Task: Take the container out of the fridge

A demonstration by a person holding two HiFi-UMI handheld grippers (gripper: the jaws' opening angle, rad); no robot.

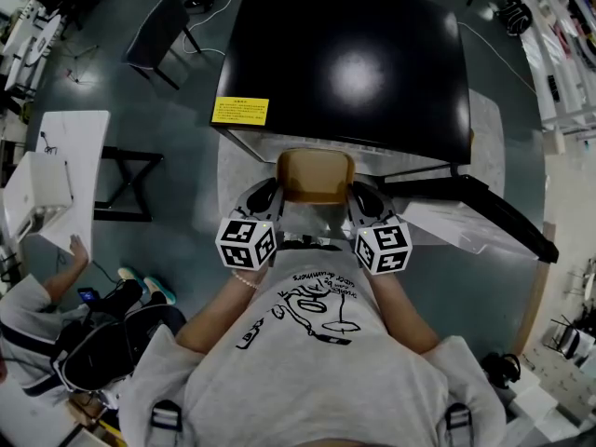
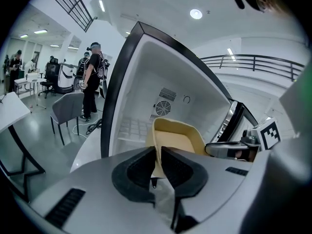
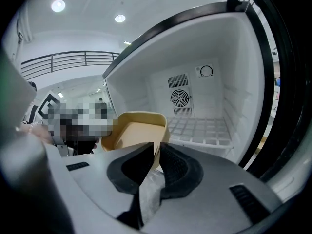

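I judged the container point(image 1: 317, 177) out of the fridge point(image 1: 345, 63), just before its open front. My left gripper point(image 2: 158, 155) and right gripper point(image 3: 157, 155) each clamped a side rim (jaws nearly closed). Remaining: carry clear.

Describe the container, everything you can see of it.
The container is a tan rectangular tub with rounded corners. It looks like plastic, has an open top, and nothing shows inside it. It is held at the mouth of the open fridge, in front of the wire shelf. The left claw pinches its left wall and the right claw pinches its right wall. Nothing else can be seen touching it.
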